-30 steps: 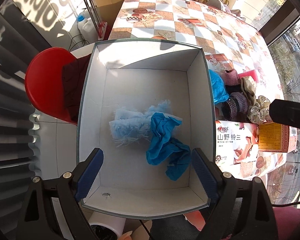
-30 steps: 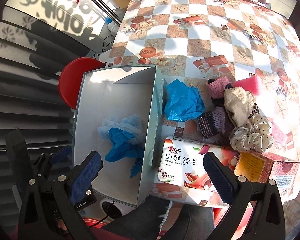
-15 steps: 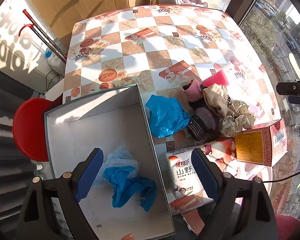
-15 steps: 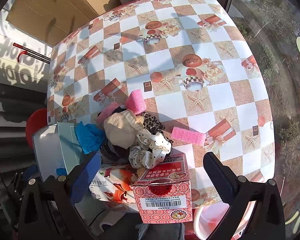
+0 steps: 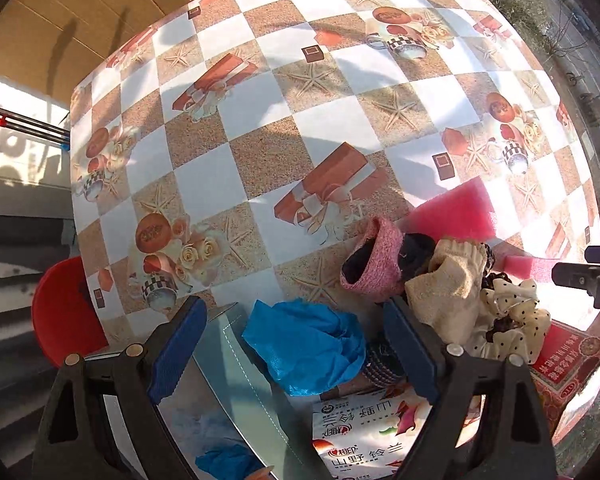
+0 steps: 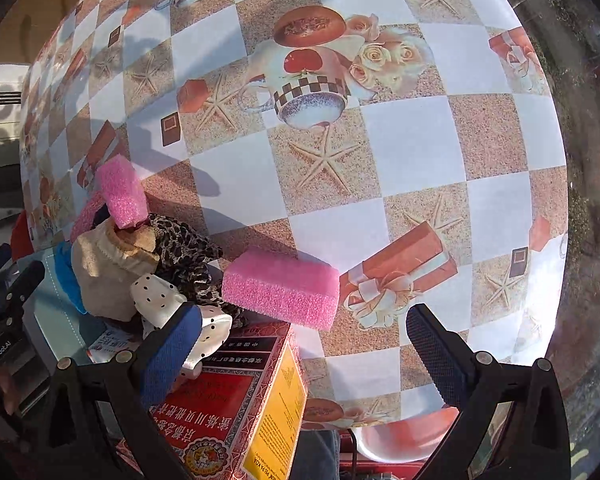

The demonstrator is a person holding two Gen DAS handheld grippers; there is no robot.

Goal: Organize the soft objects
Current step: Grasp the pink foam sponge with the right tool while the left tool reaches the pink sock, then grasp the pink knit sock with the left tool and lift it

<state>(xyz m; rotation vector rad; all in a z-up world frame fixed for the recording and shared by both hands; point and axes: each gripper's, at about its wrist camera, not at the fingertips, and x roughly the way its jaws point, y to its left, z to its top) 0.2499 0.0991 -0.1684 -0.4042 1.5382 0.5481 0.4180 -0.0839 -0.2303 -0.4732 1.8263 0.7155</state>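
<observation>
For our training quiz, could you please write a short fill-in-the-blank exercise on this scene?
1. The crumpled bag between the left gripper fingers is ____.
2. Both grippers' jaws stand ____.
3. The foam block ahead of the right gripper is ____.
4. The white scrunchie has black ____.

Missing words: blue; open; pink; dots

From the left wrist I only get a corner of the storage box (image 5: 236, 364), its inside cut off by the bottom edge. My left tool's finger (image 5: 410, 350) covers most of the striped knit piece (image 5: 380, 362). The leopard-print cloth (image 6: 184, 248) is half buried under the pile.
</observation>
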